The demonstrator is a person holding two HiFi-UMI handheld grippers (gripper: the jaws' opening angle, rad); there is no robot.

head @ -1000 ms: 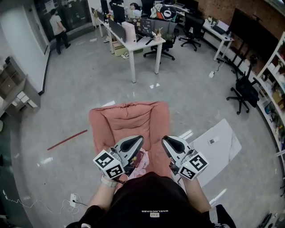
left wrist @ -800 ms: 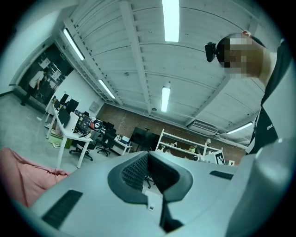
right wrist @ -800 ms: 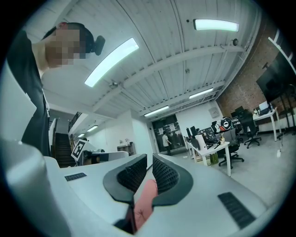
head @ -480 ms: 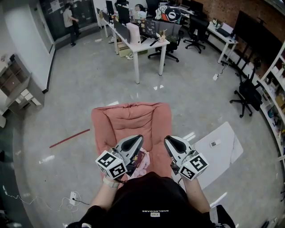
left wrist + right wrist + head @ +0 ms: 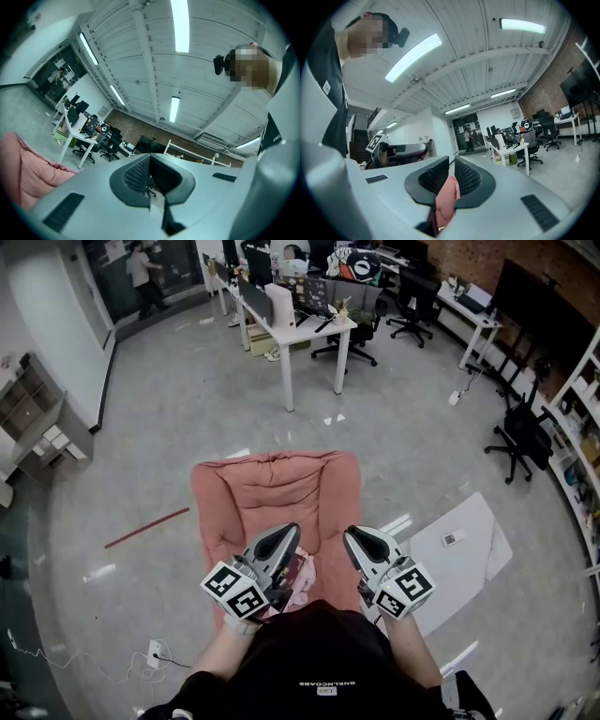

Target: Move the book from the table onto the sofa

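I stand at the front of a pink sofa chair [image 5: 272, 488], whose edge also shows in the left gripper view [image 5: 23, 164]. The book [image 5: 300, 577] is a thin pink and dark red thing hanging low between my two grippers, over the seat's front. My right gripper [image 5: 352, 536] points level and is shut on it. In the right gripper view a pink fold of the book [image 5: 446, 197] sits pinched between the ribbed pads of the right gripper [image 5: 451, 161]. My left gripper [image 5: 285, 532] is shut with nothing between its pads, as the left gripper view [image 5: 150, 160] shows.
A white table [image 5: 469, 563] stands on the floor to my right with a small flat item [image 5: 451, 538] on it. Further back are a white desk [image 5: 300, 332], office chairs [image 5: 520, 437] and shelves [image 5: 581, 418]. A red strip [image 5: 145, 528] lies on the grey floor.
Both grippers and the book keep their places in front of me. The view has shifted a little, and a person far back has walked along the dark wall.
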